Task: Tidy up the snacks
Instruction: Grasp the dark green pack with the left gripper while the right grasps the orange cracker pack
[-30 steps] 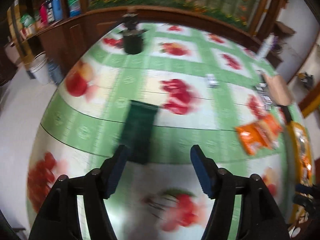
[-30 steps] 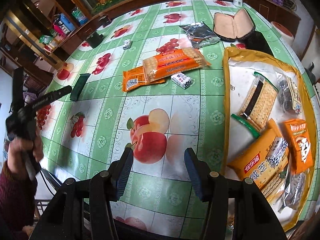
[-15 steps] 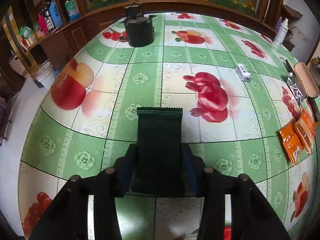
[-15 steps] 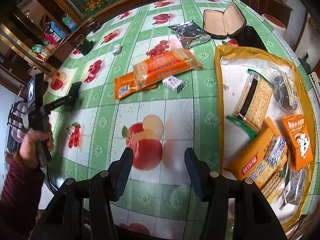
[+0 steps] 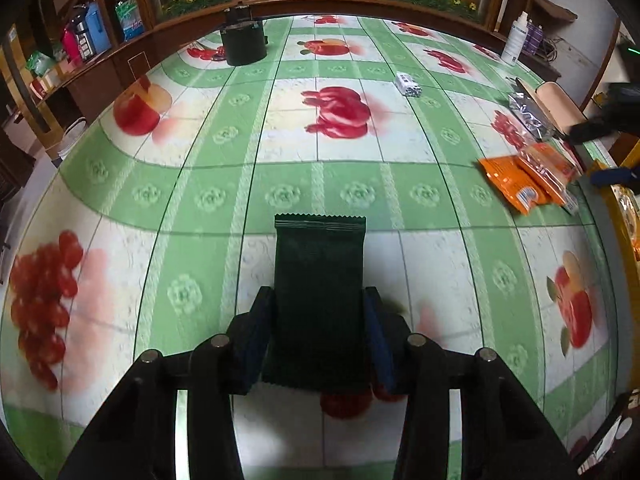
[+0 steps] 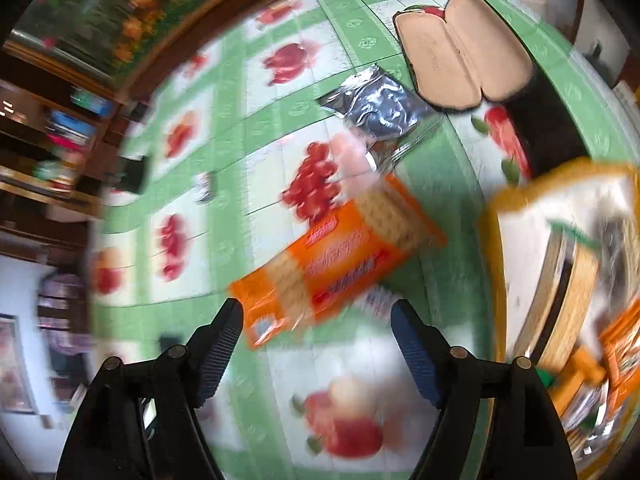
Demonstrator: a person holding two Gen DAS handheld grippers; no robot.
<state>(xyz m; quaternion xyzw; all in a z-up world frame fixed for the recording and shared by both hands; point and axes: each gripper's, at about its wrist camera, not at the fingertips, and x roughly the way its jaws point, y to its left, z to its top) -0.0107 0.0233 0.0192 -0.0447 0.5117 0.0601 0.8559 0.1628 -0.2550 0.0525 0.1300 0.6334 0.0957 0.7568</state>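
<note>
Now the left claw [image 5: 318,334] pinches the dark green packet [image 5: 319,280], its length running straight ahead over the tabletop [image 5: 224,168]. Meanwhile the right claw [image 6: 316,340], jaws just spreading with nothing gripped, hovers before the orange cracker pack [image 6: 340,252], which lies diagonally across its gap.

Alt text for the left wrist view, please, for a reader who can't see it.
The left gripper is closed on a dark green snack packet, its pads pressed against the packet's two long sides, above a green fruit-print tablecloth. Further off on the cloth lie orange cracker packets at right, a small white box, and a dark round container near the far edge.
</note>
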